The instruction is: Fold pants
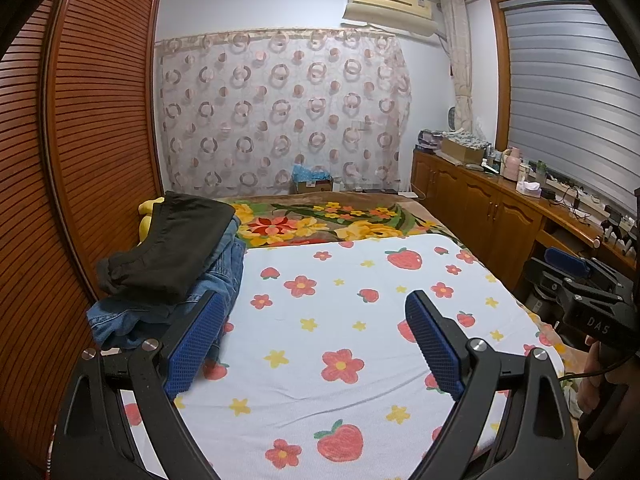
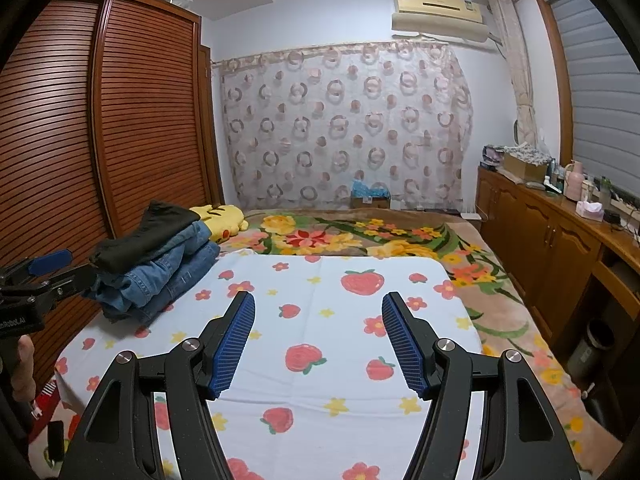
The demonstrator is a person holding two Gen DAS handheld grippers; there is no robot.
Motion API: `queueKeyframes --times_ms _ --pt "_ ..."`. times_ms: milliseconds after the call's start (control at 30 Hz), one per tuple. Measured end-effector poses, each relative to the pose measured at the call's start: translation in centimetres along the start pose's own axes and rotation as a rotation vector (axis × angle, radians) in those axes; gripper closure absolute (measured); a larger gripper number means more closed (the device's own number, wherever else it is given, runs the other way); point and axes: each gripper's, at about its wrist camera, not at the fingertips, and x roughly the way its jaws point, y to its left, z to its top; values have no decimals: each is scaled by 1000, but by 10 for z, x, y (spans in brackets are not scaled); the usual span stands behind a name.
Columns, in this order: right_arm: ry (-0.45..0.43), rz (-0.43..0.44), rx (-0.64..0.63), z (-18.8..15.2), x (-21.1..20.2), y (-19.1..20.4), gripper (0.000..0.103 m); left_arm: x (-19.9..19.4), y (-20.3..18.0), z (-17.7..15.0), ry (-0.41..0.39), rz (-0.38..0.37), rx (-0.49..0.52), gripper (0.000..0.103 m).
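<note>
The left gripper (image 1: 314, 336) is spread wide and the right gripper (image 2: 319, 338) a bit less, both empty, with bumpy blue pads (image 2: 236, 344). Under them lies a soft white blanket (image 1: 352, 360) with strawberries. The folded pants (image 2: 160, 264), black on blue denim, sit stacked at middle left.

The left claw (image 1: 316, 344) fills the bottom of the frame, its blue pads (image 1: 434, 350) spread wide with nothing between them, above a white sheet (image 1: 360, 292) printed with strawberries and flowers. At middle left, black pants (image 1: 176, 244) lie folded on top of blue jeans (image 1: 224, 276), the stack just beside the left pad. A slatted wooden wardrobe (image 1: 92, 128) runs up the left edge. At the right edge, the right claw (image 1: 580, 280) shows.
</note>
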Motion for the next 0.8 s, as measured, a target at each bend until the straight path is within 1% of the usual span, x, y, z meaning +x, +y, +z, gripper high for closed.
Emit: queueKeyframes --times_ms 800 --pt "-1 1 -5 1 -2 1 34 0 1 -2 -6 0 0 11"
